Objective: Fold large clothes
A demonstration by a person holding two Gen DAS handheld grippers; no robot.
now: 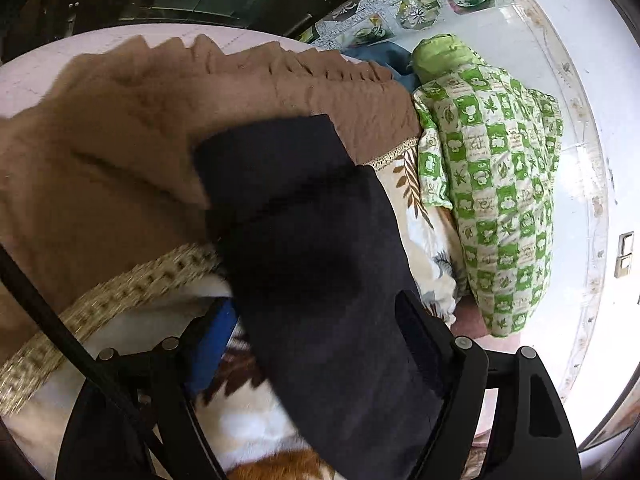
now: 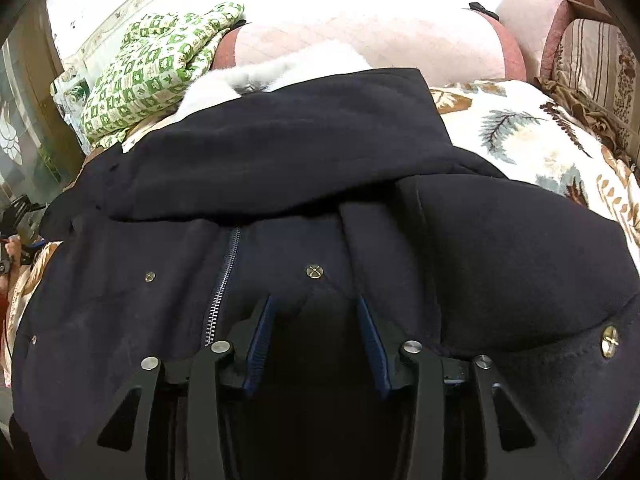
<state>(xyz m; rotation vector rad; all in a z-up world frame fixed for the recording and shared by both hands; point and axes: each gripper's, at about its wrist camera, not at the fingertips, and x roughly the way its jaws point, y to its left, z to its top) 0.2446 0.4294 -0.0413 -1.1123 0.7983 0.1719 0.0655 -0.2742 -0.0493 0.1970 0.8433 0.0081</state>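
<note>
A dark navy coat (image 2: 304, 168) with a zipper (image 2: 224, 276), brass snaps and a white fur hood trim (image 2: 256, 76) lies on a leaf-print blanket (image 2: 532, 136). My right gripper (image 2: 314, 304) is open, its blue-padded fingers pressed down on the coat front near a snap (image 2: 314, 271). In the left wrist view a long navy part of the coat (image 1: 320, 264) runs between the fingers of my left gripper (image 1: 316, 316). The jaws stand wide apart around the cloth; I cannot tell whether they grip it.
A brown blanket with gold trim (image 1: 140, 140) lies at the left. A green-and-white checked quilt (image 1: 496, 184) lies by the white wall, also in the right wrist view (image 2: 156, 72). A pink sofa back (image 2: 400, 44) and striped cushion (image 2: 592, 60) stand behind.
</note>
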